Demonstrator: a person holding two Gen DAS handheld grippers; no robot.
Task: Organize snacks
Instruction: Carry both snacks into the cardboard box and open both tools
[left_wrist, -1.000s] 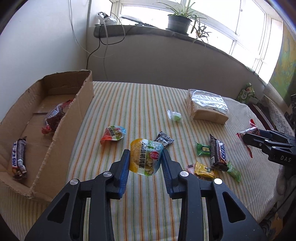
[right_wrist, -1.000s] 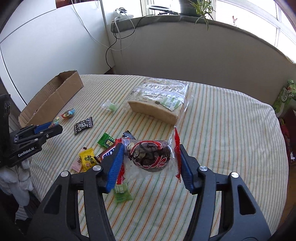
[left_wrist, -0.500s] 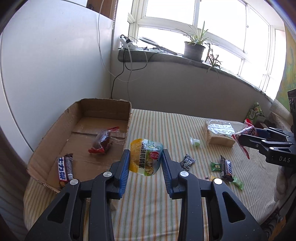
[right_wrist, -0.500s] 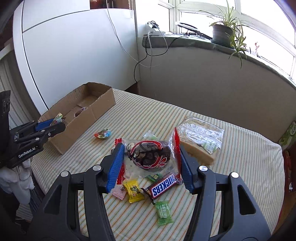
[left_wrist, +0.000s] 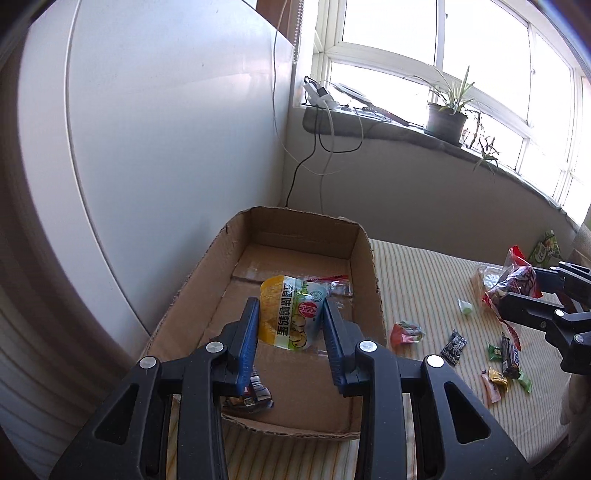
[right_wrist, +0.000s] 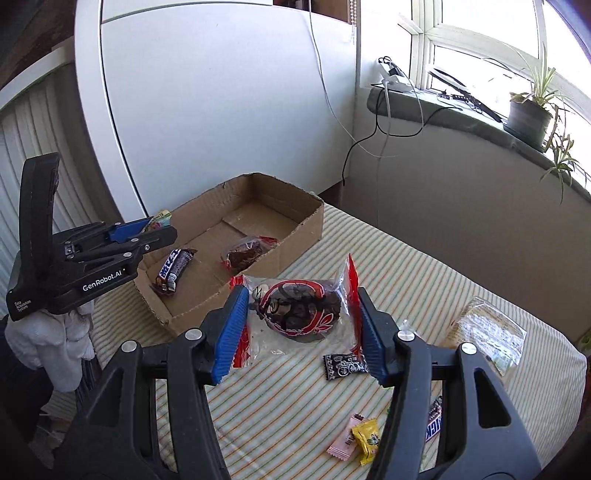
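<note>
Here, left claw (left_wrist: 290, 325) pinching glossy yellow pouch (left_wrist: 290, 314), right claw (right_wrist: 301, 328) clamping crinkly cake packet (right_wrist: 295, 308), corrugated box (left_wrist: 365, 266).

Each black claw (left_wrist: 290, 334) has blue pads (right_wrist: 231, 334), shiny round screws, and white "GenRobot.AI" letters; the hand (right_wrist: 55, 339) wears a white glove.

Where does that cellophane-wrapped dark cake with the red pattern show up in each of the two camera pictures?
Left wrist view: the wrapped cake is far right, clamped in the right gripper.
Right wrist view: the same cake fills the centre, between the blue fingers.
Shared landmark: the cardboard box, which already holds a similar cake.
</note>
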